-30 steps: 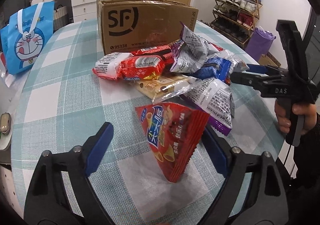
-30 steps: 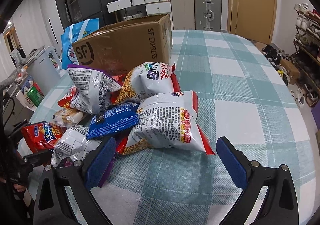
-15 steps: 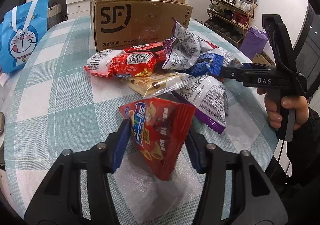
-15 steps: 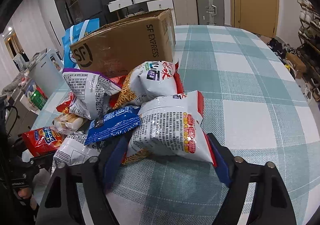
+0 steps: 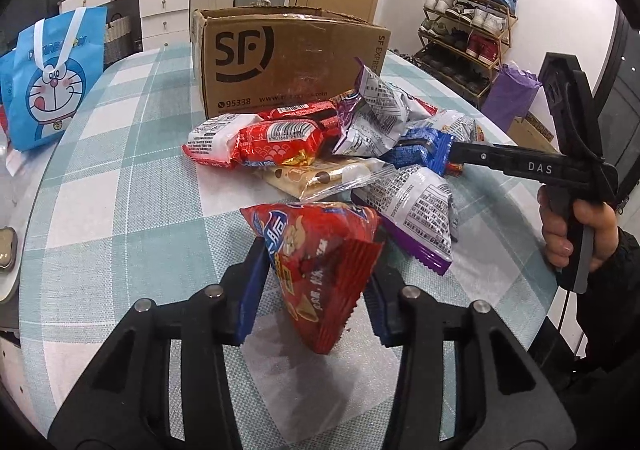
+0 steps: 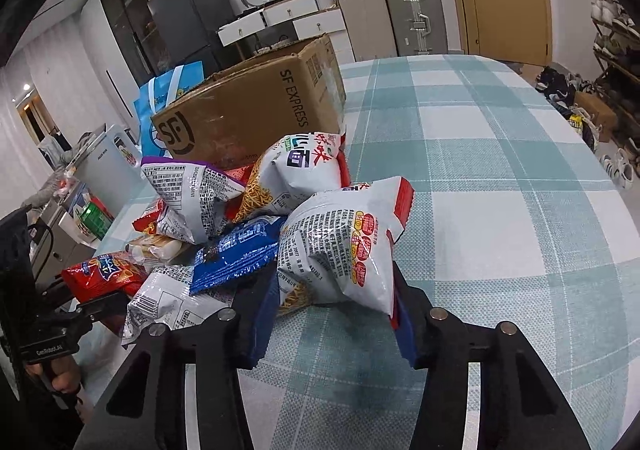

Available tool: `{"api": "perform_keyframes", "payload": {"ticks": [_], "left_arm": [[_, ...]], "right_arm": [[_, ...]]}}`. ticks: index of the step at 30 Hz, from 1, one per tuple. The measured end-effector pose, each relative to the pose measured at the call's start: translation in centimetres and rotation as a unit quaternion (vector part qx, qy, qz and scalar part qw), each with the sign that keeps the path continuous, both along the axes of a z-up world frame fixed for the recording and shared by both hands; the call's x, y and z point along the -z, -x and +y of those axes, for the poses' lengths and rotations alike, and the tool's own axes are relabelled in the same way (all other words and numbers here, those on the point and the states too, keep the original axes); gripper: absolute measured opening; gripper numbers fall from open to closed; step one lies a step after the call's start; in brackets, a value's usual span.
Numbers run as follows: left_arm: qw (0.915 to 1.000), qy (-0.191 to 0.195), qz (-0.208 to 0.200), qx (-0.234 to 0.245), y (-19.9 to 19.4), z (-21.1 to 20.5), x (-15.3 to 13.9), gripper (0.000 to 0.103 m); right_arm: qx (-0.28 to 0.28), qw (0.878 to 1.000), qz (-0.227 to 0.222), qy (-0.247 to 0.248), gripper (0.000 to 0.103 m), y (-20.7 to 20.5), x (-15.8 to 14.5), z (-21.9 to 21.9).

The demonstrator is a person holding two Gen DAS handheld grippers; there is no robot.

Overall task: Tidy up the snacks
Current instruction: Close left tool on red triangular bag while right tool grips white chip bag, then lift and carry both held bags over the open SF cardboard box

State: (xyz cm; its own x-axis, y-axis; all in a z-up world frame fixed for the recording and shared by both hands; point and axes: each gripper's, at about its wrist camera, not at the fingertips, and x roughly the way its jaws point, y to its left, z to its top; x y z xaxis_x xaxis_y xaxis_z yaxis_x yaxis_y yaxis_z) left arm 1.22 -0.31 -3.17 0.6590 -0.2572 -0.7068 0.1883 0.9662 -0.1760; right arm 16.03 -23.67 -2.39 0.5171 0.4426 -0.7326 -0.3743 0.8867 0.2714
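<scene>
A red snack bag (image 5: pixel 312 234) stands on end on the checked tablecloth (image 5: pixel 120 178), and my left gripper (image 5: pixel 316 270) is shut on it, blue pads pressing both sides. In the right wrist view a white snack bag with a red edge (image 6: pixel 344 238) sits at the near side of the snack pile (image 6: pixel 224 210). My right gripper (image 6: pixel 332 286) is closing on it, both pads touching the puffed bag. The open SF cardboard box (image 5: pixel 288 62) stands behind the pile.
Several more packets lie heaped between the grippers: purple-edged silver bags (image 5: pixel 416 210), a blue packet (image 5: pixel 420 146), red packets (image 5: pixel 280 138). A blue cartoon tote bag (image 5: pixel 52 78) stands far left. A shoe rack (image 5: pixel 464 22) and suitcases (image 6: pixel 412 14) are beyond the table.
Both grippers went from wide open to closed on a bag: the left on the red bag, the right, pushed forward a little, on the white bag.
</scene>
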Motion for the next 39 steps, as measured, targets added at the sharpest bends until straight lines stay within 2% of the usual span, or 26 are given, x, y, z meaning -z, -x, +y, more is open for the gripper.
{"api": "perform_keyframes", "payload": {"ticks": [7,15,27,39], "left_arm": [[0.9998,0.006,-0.012,-0.016,0.8,0.9,-0.3,0.041],[0.9989,0.006,-0.035,-0.031,1.5,1.3,-1.8,0.041],[0.9962,0.012,-0.072,-0.048,2.7,1.9,-4.6,0.041],[0.9927,0.0,-0.099,-0.07,0.5,1.7,-7.3,0.041]], "right_arm": [[0.022,1.0,-0.014,-0.008,0.05,1.1,-0.4,-2.0],[0.032,0.998,-0.058,-0.022,0.05,2.9,-2.5,-3.1],[0.014,0.995,-0.088,-0.053,0.05,3.5,-4.9,-2.0],[-0.007,0.992,-0.108,-0.067,0.05,2.5,-6.8,-0.1]]}}
